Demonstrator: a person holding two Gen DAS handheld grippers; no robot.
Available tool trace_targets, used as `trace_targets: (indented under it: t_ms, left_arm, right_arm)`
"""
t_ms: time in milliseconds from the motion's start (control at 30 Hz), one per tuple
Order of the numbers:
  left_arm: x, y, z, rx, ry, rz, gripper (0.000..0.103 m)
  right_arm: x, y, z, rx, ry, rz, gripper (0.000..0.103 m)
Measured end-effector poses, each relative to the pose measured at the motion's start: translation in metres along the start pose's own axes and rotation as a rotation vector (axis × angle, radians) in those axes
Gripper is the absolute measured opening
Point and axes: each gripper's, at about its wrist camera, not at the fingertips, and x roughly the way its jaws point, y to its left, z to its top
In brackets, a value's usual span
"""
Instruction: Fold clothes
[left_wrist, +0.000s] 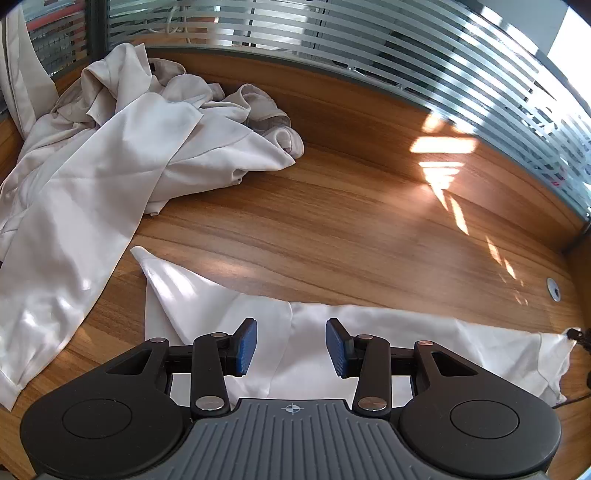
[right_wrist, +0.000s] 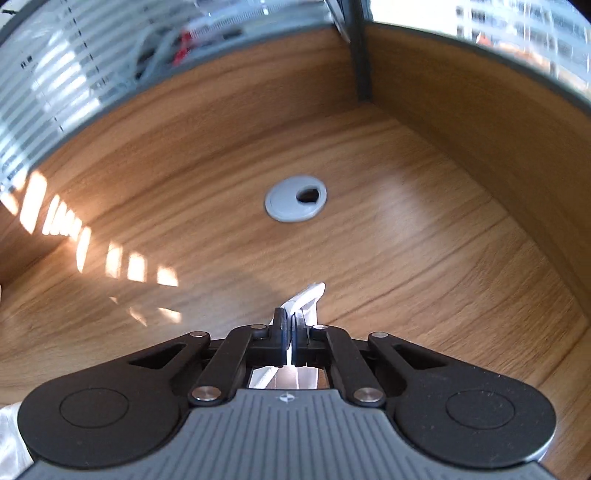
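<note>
Along the near edge of the wooden table (left_wrist: 332, 221) we see a white garment (left_wrist: 388, 332) spread flat, one pointed corner reaching toward the left. Our left gripper (left_wrist: 290, 345) hovers over its middle with the blue pads (left_wrist: 246, 345) apart and nothing between them, so it is released. Our right gripper (right_wrist: 291, 332) is clenched on a thin fold of the white garment (right_wrist: 308, 295), which sticks up past the fingertips. Toward the far left corner lies a crumpled heap of pale clothes (left_wrist: 129, 147), one piece trailing down to the near left edge. A grey cable grommet (right_wrist: 295, 198) sits in the tabletop beyond the right gripper. Striped glass partitions (left_wrist: 406, 55) stand along the far edge.
</note>
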Motion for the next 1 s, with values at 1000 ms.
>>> trace_targets:
  t_ms: [1000]
  left_arm:
    - [-0.033,0.089,0.004,0.143,-0.054,-0.095,0.045]
  right_arm:
    - [-0.09,0.274,-0.169,-0.574,-0.082,-0.047,0.033]
